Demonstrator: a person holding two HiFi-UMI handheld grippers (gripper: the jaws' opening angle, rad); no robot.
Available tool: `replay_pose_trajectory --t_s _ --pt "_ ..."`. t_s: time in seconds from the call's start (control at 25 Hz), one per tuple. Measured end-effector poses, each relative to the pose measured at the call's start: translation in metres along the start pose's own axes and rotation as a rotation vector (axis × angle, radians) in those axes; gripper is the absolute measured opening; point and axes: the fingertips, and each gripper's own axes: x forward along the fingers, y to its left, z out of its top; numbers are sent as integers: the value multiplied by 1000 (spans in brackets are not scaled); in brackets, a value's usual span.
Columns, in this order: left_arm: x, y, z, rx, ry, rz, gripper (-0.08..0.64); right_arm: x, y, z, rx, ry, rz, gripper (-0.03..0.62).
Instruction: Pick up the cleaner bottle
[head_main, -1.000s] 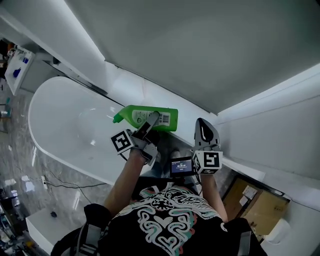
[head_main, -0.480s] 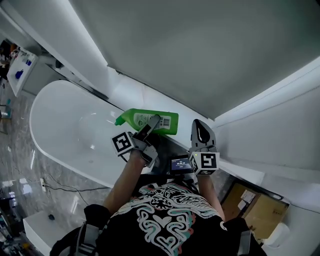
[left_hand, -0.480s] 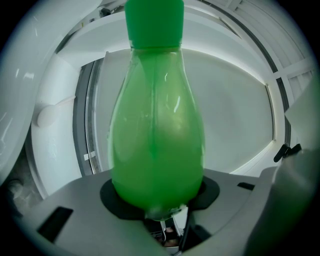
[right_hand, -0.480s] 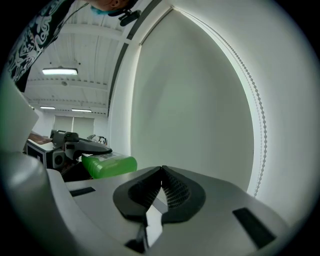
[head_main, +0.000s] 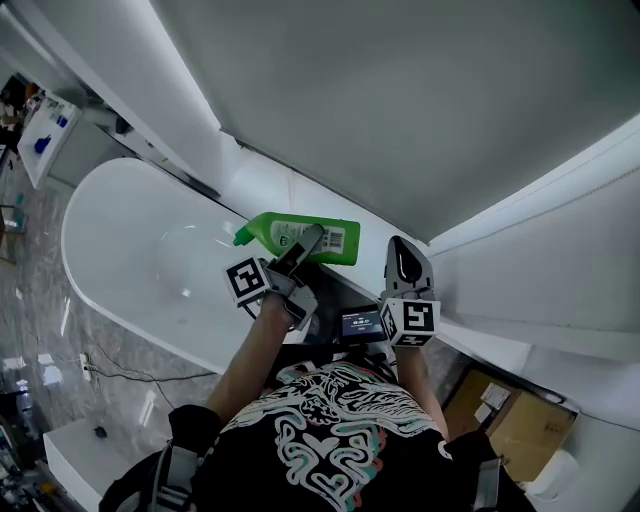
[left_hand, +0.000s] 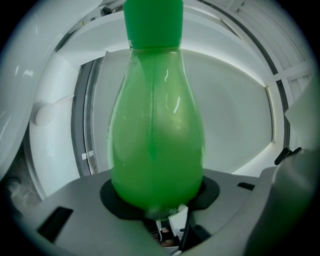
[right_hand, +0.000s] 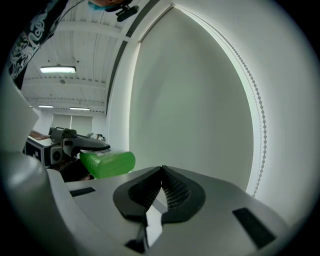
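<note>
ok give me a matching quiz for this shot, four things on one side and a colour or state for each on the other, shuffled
Things:
1. cleaner bottle
2. left tool
3. right tool
4. bathtub

Colour or state:
A. white
B. shut, with nothing in it
C. green
D. shut on the cleaner bottle

Pairs: 1-C, 2-D, 3-B, 4-A

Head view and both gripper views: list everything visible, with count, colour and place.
bathtub: one, white, left side
cleaner bottle: one, green, held on its side in the left gripper, at the bathtub's edge
cardboard box: one, brown, lower right
small screen: one, dark, between the grippers
left gripper: one, grey, shut on the cleaner bottle
right gripper: one, grey, shut, empty, right of the cleaner bottle
</note>
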Motion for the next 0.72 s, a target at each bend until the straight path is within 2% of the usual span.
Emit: replay_pose_trajectory --t_s 0.28,0.72 --pt "0 -2 0 30 28 12 193 3 1 3 2 -4 -4 26" --pt "-1 -8 -2 26 46 4 193 2 4 4 13 -3 -13 26"
